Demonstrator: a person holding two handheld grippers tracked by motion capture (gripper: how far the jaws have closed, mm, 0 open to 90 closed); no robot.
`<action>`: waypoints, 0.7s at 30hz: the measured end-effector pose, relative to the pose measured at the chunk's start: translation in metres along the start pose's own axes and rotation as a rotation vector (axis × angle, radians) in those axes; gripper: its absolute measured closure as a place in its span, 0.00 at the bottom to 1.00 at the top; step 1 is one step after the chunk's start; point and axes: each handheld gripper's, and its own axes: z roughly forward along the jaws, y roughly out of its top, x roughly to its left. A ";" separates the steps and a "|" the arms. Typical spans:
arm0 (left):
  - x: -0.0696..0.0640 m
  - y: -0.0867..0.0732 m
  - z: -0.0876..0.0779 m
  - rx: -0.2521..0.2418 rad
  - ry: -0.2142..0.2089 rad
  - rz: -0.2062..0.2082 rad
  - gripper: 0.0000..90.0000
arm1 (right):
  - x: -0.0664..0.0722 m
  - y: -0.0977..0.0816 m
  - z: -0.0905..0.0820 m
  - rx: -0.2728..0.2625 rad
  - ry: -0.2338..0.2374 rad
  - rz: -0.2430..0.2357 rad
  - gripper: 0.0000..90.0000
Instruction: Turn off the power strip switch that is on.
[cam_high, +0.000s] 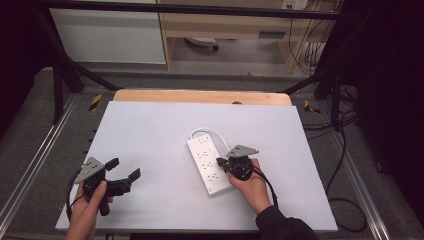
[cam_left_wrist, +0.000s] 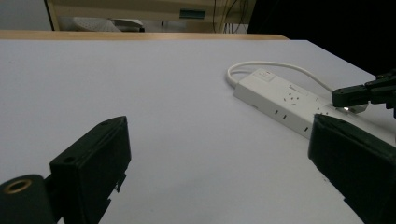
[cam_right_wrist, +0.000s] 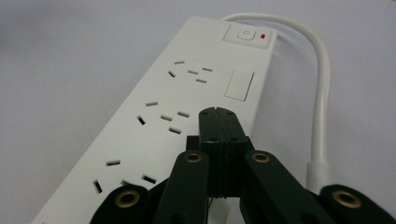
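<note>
Near end of power strip (cam_right_wrist: 154, 116) cut off by bottom edge in right gripper view, partly hidden behind pressed-together jaws of right gripper (cam_right_wrist: 218, 116). Cable (cam_high: 207, 132) end tucked out of sight behind strip in high view. Far corner blocked by left gripper (cam_left_wrist: 219, 154) jaw in left gripper view.

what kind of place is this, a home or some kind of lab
Most likely a lab or recording workspace, not a home: a white table framed by dark metal rails, loose cables on the floor, and a lone power strip laid out as a test piece.
</note>
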 end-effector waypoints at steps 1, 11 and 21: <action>0.000 0.000 0.000 0.000 0.000 0.000 0.06 | 0.000 0.000 0.000 -0.001 0.000 0.002 1.00; 0.000 0.000 0.000 0.000 0.000 -0.001 0.06 | 0.001 0.000 0.000 0.000 -0.004 0.002 1.00; 0.000 0.000 0.000 0.003 0.002 0.001 0.06 | 0.001 -0.002 0.001 0.008 -0.004 -0.002 1.00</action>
